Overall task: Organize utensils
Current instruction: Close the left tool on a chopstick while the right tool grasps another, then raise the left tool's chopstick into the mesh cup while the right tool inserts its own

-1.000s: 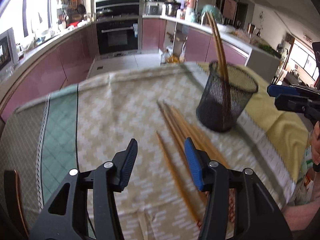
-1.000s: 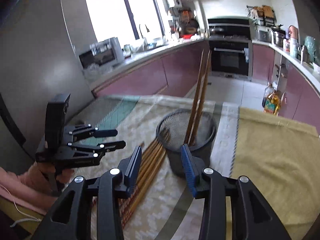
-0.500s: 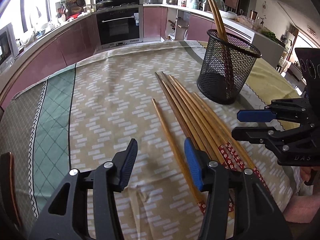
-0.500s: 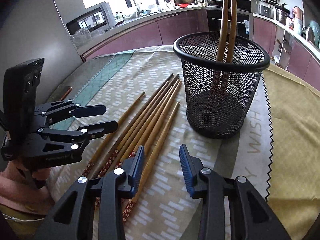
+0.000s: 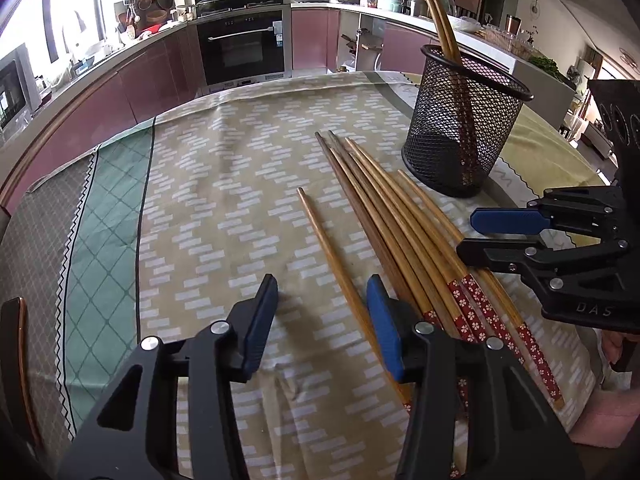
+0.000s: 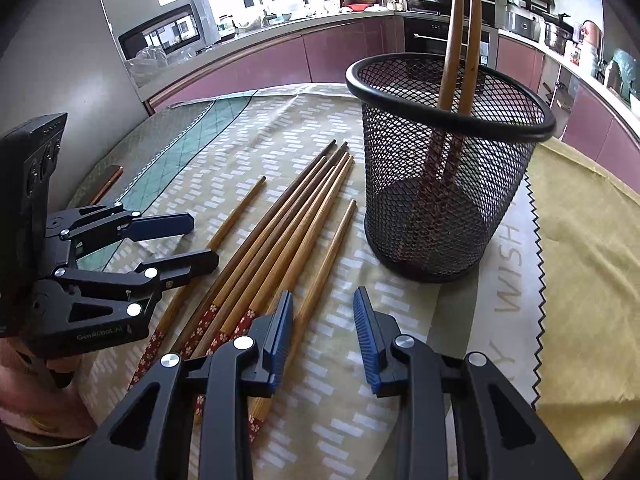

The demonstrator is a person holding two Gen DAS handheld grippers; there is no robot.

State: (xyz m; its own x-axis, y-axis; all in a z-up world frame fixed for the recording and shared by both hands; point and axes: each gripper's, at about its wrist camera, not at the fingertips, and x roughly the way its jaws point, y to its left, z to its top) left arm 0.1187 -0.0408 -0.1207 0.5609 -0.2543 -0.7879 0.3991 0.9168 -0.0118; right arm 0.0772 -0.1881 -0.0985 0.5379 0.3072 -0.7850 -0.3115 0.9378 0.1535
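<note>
With both my left gripper (image 5: 322, 322) and right gripper (image 6: 322, 342) gaping empty, I judge the loose chopsticks (image 6: 280, 236), at nine o'clock of the mesh holder (image 6: 444, 196), light, stiff, roll-prone: pinch mid-shaft.

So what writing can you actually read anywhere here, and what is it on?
"WISH", with a partly cut-off "Y" below it: printed on the tablecloth beside the mesh cup.
"DAS": on the right gripper body, in the left wrist view.
"GenROBOT.AI", small and only roughly legible: on the left gripper body, in the right wrist view.
Labels on the oven and counter items: too small to read.
</note>
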